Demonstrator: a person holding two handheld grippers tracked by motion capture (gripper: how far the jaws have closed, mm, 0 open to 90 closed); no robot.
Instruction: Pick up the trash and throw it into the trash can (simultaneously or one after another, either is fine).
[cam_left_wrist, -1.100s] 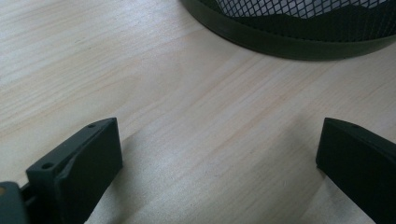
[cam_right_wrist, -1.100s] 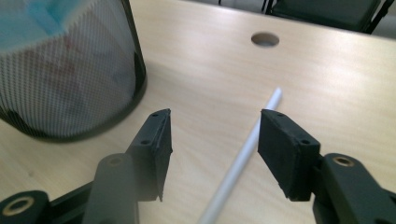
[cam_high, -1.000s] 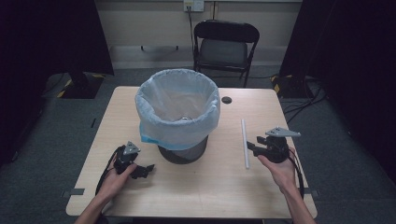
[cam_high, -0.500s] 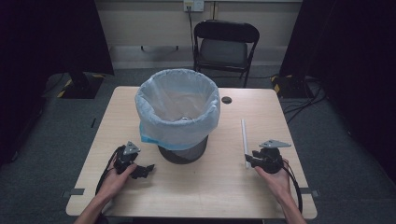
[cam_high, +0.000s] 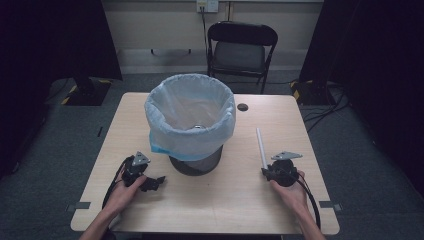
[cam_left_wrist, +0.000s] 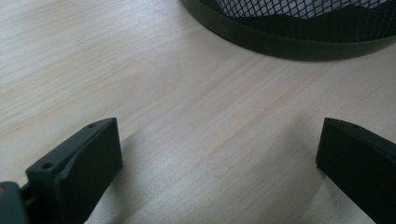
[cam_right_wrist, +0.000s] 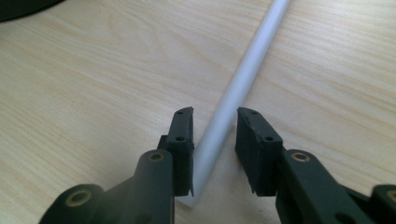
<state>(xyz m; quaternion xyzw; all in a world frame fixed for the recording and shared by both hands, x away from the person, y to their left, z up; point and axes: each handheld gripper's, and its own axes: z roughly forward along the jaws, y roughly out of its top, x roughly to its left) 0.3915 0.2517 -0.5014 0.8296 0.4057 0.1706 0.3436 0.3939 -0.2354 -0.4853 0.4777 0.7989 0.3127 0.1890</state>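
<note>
My right gripper (cam_high: 267, 172) sits at the near end of the white tube (cam_high: 260, 147), which lies flat on the tabletop (cam_high: 125, 120) at about four o'clock from the bin (cam_high: 191, 120). In the high view the tube's long axis runs almost straight from six toward twelve o'clock, its far end leaning slightly to eleven. In the right gripper view the tube (cam_right_wrist: 236, 95) comes in between my jaws and runs away toward one o'clock, so it does not lie square to the pads but a little slantwise.

The right gripper (cam_right_wrist: 215, 140) has its jaws partly closed around the tube's near end: the left pad seems to touch or nearly touch it, while a thin gap shows at the right pad. I judge the tube bracketed, not yet clamped. It rests on the wood.

My left gripper (cam_high: 156, 181) rests on the tabletop at about seven o'clock from the bin, its jaws pointing toward three o'clock. In the left gripper view the left gripper (cam_left_wrist: 217, 154) has its jaws spread wide with only bare wood between them, and the bin's dark base (cam_left_wrist: 299, 39) lies ahead at twelve to one o'clock, apart from them.

The right hand (cam_high: 290, 192) is plainly the nearer one to the tube; the left is well apart from it, with the bin's base between. The coming move, as I judge it, turns on that slight slant: closing fully should pinch the tube near its end, so the long free length may droop or swing when it is lifted.
</note>
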